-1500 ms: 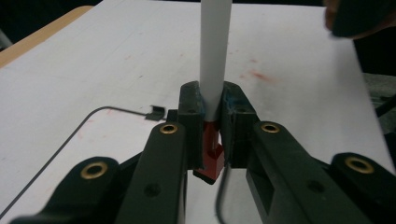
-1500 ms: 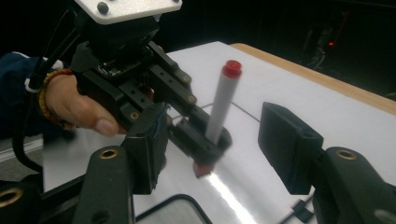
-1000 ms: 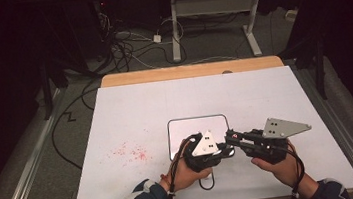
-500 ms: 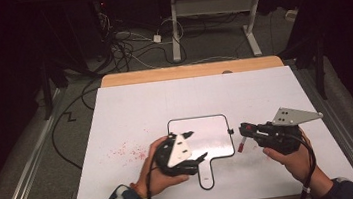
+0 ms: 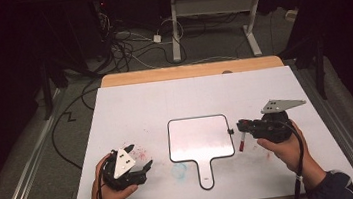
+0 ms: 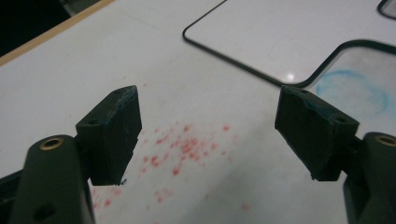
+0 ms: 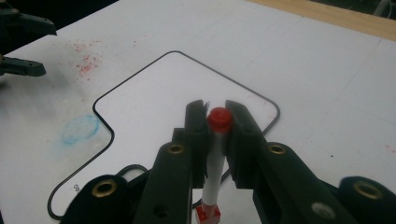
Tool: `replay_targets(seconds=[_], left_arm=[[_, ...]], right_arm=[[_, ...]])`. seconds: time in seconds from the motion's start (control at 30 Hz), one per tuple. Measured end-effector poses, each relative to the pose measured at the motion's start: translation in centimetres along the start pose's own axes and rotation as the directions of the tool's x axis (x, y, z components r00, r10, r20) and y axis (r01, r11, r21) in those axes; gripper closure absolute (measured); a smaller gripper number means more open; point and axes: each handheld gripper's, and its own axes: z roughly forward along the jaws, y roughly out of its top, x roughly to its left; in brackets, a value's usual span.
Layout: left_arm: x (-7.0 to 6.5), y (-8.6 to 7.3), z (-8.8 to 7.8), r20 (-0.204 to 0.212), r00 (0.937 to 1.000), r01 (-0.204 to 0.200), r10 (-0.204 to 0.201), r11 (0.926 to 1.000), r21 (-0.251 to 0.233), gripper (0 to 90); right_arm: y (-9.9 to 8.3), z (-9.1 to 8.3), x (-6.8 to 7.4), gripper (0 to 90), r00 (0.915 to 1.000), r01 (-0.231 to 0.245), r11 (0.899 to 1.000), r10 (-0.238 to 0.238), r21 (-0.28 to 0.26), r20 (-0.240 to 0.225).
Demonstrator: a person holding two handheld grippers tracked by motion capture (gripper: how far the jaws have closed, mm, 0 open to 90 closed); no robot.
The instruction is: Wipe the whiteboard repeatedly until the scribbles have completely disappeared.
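My left tongs (image 5: 138, 160) are spreading empty, sliding off the whiteboard (image 5: 200, 138) toward the red speckles (image 5: 141, 154) — my right tongs (image 5: 241, 124) are pinching the red-capped marker (image 5: 241, 141) at the board's right edge, ready to write.

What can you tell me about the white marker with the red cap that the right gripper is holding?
The white marker with the red cap is a slim, plastic-looking stick with a round red cap on one end and a small red piece on the other. The right gripper is shut on its barrel just behind the cap. In the high view it hangs at the right edge of the handled whiteboard.
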Motion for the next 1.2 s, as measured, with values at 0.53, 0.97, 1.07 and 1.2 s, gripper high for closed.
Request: replay_targets(seconds=[0.53, 0.97, 1.07, 1.2], left_arm=[[-0.4, -0.7, 0.4, 0.043, 0.9989, 0.016, -0.019, 0.9982, 0.057, 21.8], [-1.0, -0.2, 1.1, 0.084, 0.9962, -0.030, 0.023, 0.9960, 0.084, 21.8], [-1.2, -0.3, 1.2, 0.078, 0.9965, -0.038, 0.031, 0.9949, 0.093, 21.8], [-1.1, -0.3, 1.2, 0.075, 0.9968, -0.034, 0.027, 0.9946, 0.098, 21.8]], right_arm=[[0.1, 5.1, -2.1, 80.2, 0.9909, -0.128, 0.992, 0.128, 0.026, -0.039], [-1.7, 10.0, -3.8, 77.8, 0.9757, -0.216, 0.973, 0.211, 0.082, 0.058], [-1.7, 10.4, -3.1, 70.2, 0.9882, -0.140, 0.986, 0.133, 0.087, 0.075], [-1.0, 10.4, -1.7, 67.2, 0.9943, 0.031, 0.996, -0.039, 0.081, 0.099]])
